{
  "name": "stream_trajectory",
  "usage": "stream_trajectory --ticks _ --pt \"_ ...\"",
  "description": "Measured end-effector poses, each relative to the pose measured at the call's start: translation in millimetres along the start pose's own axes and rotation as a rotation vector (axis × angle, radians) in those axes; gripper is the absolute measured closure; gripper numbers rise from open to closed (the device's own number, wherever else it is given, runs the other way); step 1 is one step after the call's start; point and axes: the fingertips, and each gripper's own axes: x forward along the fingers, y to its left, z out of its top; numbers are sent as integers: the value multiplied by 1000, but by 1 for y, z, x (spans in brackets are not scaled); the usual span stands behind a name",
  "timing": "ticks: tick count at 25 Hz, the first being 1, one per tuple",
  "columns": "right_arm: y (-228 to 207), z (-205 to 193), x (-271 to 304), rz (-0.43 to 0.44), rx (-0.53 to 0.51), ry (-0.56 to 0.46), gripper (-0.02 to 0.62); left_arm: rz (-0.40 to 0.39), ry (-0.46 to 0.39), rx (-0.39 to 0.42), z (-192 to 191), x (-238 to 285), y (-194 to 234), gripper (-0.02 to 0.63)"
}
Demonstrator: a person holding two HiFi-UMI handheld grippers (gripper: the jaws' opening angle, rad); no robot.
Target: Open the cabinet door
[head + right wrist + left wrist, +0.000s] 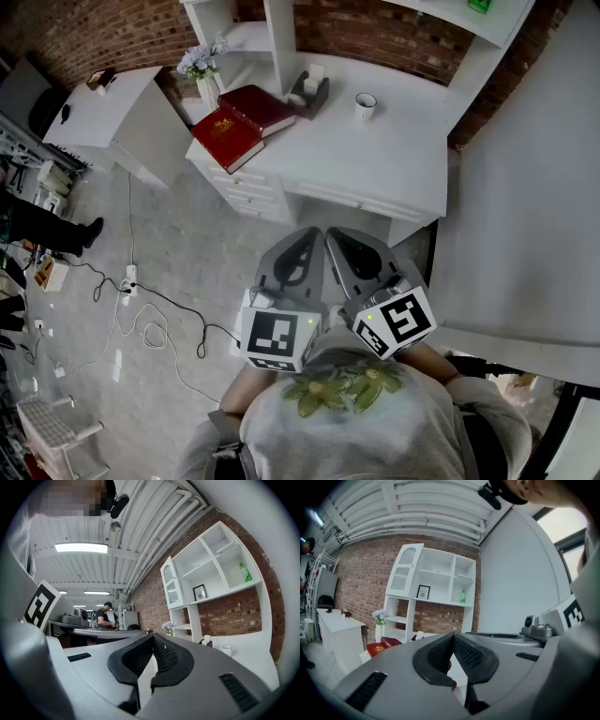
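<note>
Grey left claw, right claw, both closed

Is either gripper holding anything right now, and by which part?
Nothing is held: the left gripper and right gripper both have their jaws shut, empty.

Cabinet before me cut by the top edge, green bottle half shown, framed picture too small to read.

The desk at frame centre lies mostly bare, red books, an organiser and a cup crowding its upper edge.
</note>
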Motion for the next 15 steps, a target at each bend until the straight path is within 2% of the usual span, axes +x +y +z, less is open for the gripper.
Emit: stream_trajectory --ticks 15 --pt "22 -1 37 1 -17 7 572 7 -19 -23 5 -9 43 595"
